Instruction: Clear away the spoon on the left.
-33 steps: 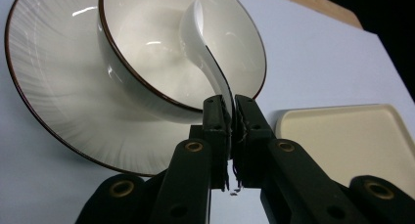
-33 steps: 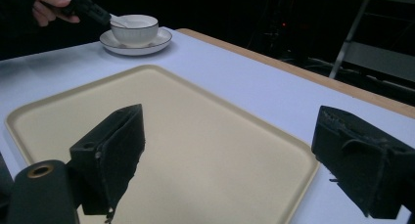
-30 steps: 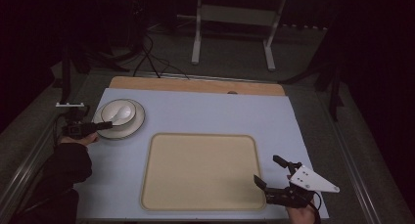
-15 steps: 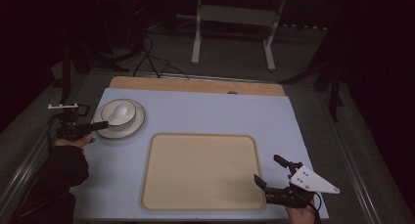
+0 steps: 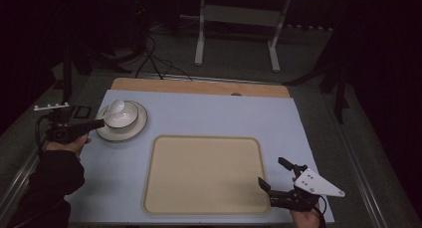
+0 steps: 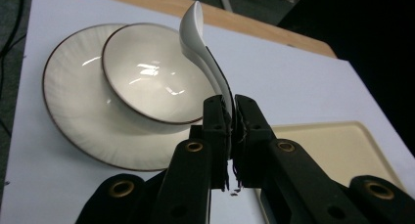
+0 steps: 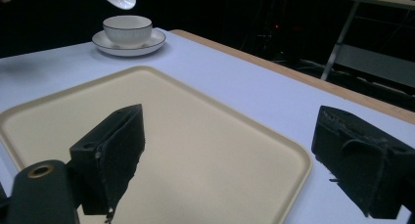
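Pinching the handle of a white ceramic soup spoon (image 6: 205,53), my left gripper (image 6: 230,117) has its jaws closed tight on the thin end of the handle, with the spoon's scoop jutting up and away over the bowl (image 6: 149,79). From the high view the spoon (image 5: 115,107) hangs above the bowl's far left rim, clear of it as far as I can tell.

I'd judge the spoon light but stiff, glazed and slick, and it would chip or snap if dropped on the counter (image 5: 214,111). The flat handle is the right place to hold it; the pads grip only a short length near its tip, so the scoop's weight could make it pivot if I swing fast.

The bowl (image 5: 120,115) sits on a saucer (image 5: 133,131) at the counter's far left corner. Both look like glazed ceramic, heavier and just as breakable. The beige tray (image 5: 206,173) lies in the middle of the counter, bare.

My right gripper (image 5: 278,178) waits at the near right corner by the tray, jaws wide apart and holding nothing.

Compared with a second ago, the spoon then lay in the bowl with the left gripper at it; now it is lifted out and the hand (image 5: 67,144) sits a little higher and nearer the counter's edge. The right gripper has not shifted.
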{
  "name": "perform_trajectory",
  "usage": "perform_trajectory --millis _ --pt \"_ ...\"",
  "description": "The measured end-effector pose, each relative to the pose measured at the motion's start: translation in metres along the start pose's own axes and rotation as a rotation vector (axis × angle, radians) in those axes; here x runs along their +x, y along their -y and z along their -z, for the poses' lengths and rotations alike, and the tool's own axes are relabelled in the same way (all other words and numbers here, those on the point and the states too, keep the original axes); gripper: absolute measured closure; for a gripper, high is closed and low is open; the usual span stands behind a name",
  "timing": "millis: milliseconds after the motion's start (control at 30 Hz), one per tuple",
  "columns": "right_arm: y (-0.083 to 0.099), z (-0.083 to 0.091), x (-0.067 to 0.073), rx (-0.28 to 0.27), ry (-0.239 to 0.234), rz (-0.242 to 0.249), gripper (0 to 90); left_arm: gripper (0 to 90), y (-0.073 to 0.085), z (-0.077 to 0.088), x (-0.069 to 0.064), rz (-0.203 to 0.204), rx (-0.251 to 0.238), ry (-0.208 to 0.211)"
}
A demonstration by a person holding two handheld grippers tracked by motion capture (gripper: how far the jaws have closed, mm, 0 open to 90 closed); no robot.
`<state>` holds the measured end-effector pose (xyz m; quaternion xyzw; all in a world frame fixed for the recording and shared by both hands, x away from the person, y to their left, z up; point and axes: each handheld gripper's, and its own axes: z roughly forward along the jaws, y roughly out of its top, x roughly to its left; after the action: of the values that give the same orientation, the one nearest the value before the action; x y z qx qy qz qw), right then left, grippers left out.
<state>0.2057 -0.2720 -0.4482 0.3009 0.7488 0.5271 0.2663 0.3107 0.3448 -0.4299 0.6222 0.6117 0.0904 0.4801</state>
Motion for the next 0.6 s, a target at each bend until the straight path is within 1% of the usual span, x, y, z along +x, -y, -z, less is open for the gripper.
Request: perform_trajectory --millis 200,267,300,333,400,467,600 --pt "0.0 0.0 0.0 -0.001 -0.001 -0.003 12.4 86.1 -0.004 0.005 -0.016 -0.028 -0.026 0.011" --pt "0.0 0.001 0.0 -0.002 -0.001 -0.005 12.4 86.1 -0.004 0.005 -0.021 -0.037 -0.024 0.02" --pt "0.0 0.001 0.0 -0.002 -0.001 -0.005 12.4 86.1 -0.004 0.005 -0.021 -0.037 -0.024 0.02" --pt "0.0 0.001 0.0 -0.004 0.0 -0.003 12.4 86.1 -0.004 0.005 -0.027 -0.041 -0.033 0.027" --pt "0.0 0.001 -0.001 -0.005 0.001 -0.002 12.4 86.1 -0.004 0.004 -0.032 -0.05 -0.041 0.036" --pt "0.0 0.001 -0.001 -0.008 0.0 -0.002 12.4 86.1 -0.004 0.003 -0.038 -0.061 -0.035 0.046" --pt "0.0 0.002 -0.001 -0.008 -0.001 -0.001 12.4 86.0 -0.002 0.0 -0.047 -0.069 -0.037 0.046"
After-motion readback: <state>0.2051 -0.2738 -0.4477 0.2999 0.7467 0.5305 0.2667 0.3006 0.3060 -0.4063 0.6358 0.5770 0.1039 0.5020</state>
